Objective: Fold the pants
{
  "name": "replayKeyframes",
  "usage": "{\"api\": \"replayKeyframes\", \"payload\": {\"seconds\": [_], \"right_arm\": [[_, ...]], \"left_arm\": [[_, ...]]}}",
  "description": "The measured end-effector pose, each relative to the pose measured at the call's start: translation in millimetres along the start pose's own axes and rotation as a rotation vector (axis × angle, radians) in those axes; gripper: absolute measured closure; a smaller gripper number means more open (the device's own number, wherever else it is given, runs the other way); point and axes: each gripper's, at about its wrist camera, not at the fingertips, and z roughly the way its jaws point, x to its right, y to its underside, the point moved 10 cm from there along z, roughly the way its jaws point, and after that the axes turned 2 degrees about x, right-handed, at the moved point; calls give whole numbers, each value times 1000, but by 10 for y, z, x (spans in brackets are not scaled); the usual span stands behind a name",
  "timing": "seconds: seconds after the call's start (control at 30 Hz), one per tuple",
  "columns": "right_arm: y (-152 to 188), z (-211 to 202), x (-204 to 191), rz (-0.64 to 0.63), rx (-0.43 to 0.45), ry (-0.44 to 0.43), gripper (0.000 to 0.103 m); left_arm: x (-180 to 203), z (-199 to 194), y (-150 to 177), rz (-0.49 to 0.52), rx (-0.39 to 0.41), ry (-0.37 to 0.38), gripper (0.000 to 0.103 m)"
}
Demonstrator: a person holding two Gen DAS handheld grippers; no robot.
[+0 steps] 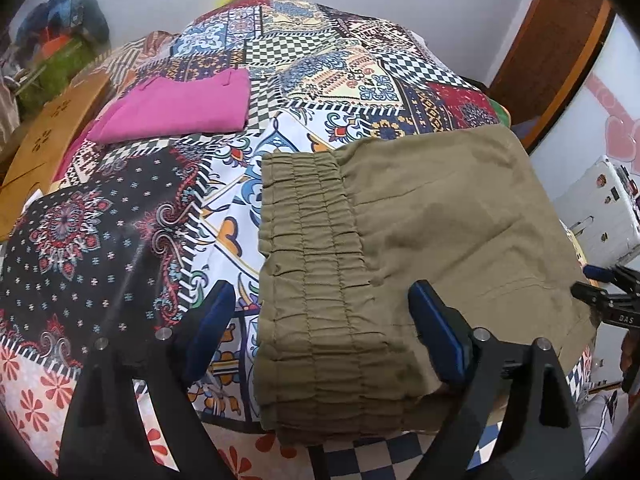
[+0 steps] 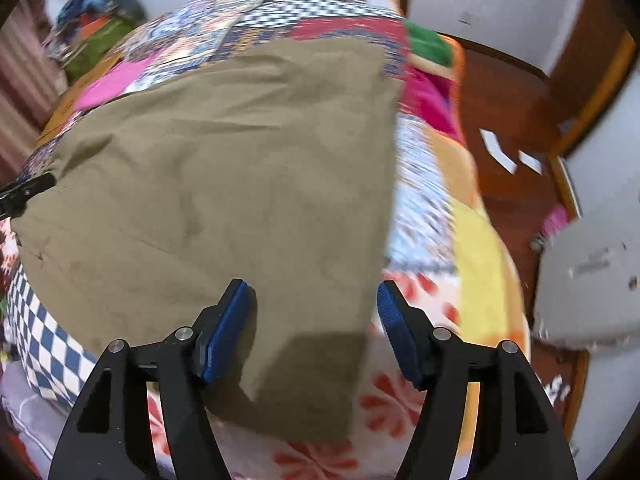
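Note:
Olive-green pants (image 1: 440, 216) lie folded on a patchwork bedspread (image 1: 120, 240), their gathered elastic waistband (image 1: 316, 260) facing left. My left gripper (image 1: 322, 292) stands open over the near end of the waistband, one blue pad on each side and neither pressing the cloth. In the right wrist view the pants (image 2: 240, 152) fill the middle. My right gripper (image 2: 313, 285) is open above their near right corner, with cloth under the gap and no grip. The right gripper's fingers (image 1: 600, 280) show at the pants' right edge in the left view. That view is blurred.
A folded pink garment (image 1: 180, 108) lies further back on the bed. A wooden board (image 1: 52, 132) and a heap of coloured cloth (image 1: 64, 16) sit at the left. A white device (image 1: 600, 208) is off the bed's right side, near a wooden door frame (image 1: 552, 40).

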Motion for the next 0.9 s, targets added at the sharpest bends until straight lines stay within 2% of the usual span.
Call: {"api": "replayKeyframes", "payload": {"seconds": [0.13, 0.3, 0.37, 0.4, 0.53, 0.7, 0.8, 0.9], "right_arm": [[-40, -231, 78, 44, 54, -10, 41], [-263, -568, -42, 37, 180, -21, 39], [-327, -611, -105, 23, 209, -37, 39], [-373, -658, -196, 13, 228, -53, 39], [-474, -716, -480, -26, 261, -99, 39], [-532, -690, -790, -82, 275, -147, 39], [-591, -617, -1028, -117, 275, -173, 39], [-638, -522, -1180, -129, 261, -196, 39]], "left_arm": [[-55, -273, -85, 9, 55, -49, 16], [-107, -663, -72, -48, 86, -3, 15], [-127, -748, -19, -77, 81, 7, 10], [-127, -772, 18, -95, 73, 15, 6], [-64, -758, 202, -165, 25, 82, 6], [125, -602, 470, -269, -82, 236, 6], [245, -492, 595, -316, -140, 304, 6], [298, -434, 638, -352, -150, 322, 5]]}}
